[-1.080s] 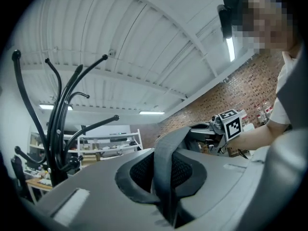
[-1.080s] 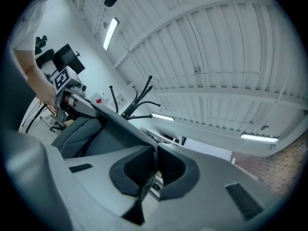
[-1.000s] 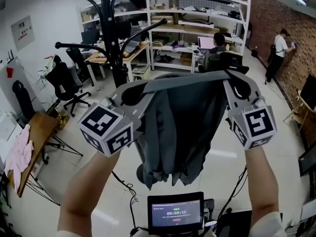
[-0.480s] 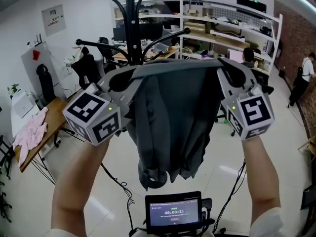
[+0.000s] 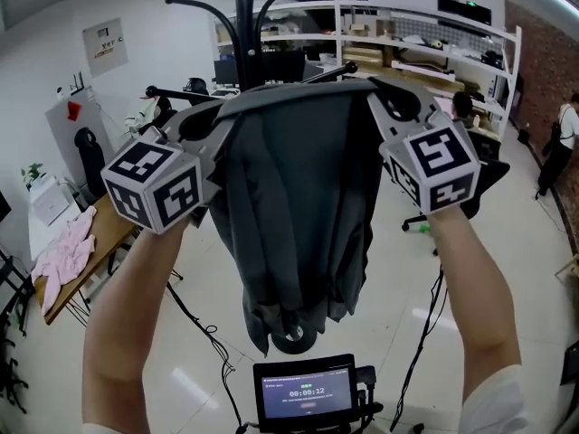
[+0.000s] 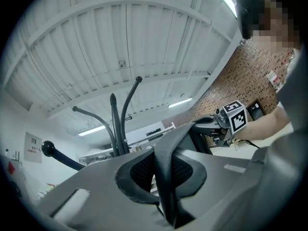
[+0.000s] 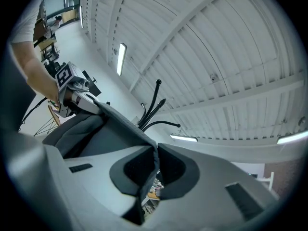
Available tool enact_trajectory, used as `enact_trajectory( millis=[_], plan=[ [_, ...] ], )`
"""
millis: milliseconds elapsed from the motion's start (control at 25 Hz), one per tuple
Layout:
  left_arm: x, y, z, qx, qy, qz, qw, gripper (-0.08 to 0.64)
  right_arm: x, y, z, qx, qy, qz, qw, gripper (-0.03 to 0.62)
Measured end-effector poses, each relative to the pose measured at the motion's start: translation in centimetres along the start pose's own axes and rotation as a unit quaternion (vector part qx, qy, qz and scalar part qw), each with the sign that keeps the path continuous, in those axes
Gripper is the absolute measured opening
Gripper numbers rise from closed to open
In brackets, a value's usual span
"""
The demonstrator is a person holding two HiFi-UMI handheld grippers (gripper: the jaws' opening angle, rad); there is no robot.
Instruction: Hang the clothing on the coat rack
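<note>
A dark grey garment [image 5: 298, 206] hangs stretched between my two grippers, its top hem taut and its bulk drooping toward the floor. My left gripper [image 5: 228, 114] is shut on the hem's left end, and the pinched fold [image 6: 164, 177] shows between its pads. The right gripper [image 5: 376, 103] is shut on the right end, cloth [image 7: 150, 174] squeezed in its jaws. The black coat rack [image 5: 244, 34] stands right behind the garment, curved arms spreading above and to the left. It also rises ahead as coat rack [image 6: 115, 124] and coat rack [image 7: 153, 105].
A wooden table [image 5: 95, 233] with pink cloth [image 5: 61, 256] stands at the left. White shelving [image 5: 425, 48] and office chairs fill the back. A small screen [image 5: 306, 391] and floor cables lie below me. A person [image 5: 563, 138] stands far right.
Both grippers have risen with the garment and moved toward the coat rack, which now stands closer and directly behind the hem. The grips have not altered.
</note>
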State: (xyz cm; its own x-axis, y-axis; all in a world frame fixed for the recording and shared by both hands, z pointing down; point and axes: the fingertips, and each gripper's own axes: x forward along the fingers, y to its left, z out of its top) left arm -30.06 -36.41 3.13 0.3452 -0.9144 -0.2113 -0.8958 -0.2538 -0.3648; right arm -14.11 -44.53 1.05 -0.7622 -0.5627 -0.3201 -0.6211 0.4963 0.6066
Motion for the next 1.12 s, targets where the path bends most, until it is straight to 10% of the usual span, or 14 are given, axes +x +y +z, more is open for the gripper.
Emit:
enact_trajectory(
  millis=[680, 1120],
  plan=[
    [9.7, 6.6, 6.1, 0.075, 0.018, 0.054, 0.9955, 0.023, 8.0, -10.3, 1.7, 0.011, 0.034, -0.061, 0.998, 0.015],
    [11.6, 6.2, -1.5, 0.176, 0.122, 0.054, 0.9754, 0.025, 11.2, -7.3, -7.5, 0.045, 0.124, -0.018, 0.991, 0.015]
  ],
)
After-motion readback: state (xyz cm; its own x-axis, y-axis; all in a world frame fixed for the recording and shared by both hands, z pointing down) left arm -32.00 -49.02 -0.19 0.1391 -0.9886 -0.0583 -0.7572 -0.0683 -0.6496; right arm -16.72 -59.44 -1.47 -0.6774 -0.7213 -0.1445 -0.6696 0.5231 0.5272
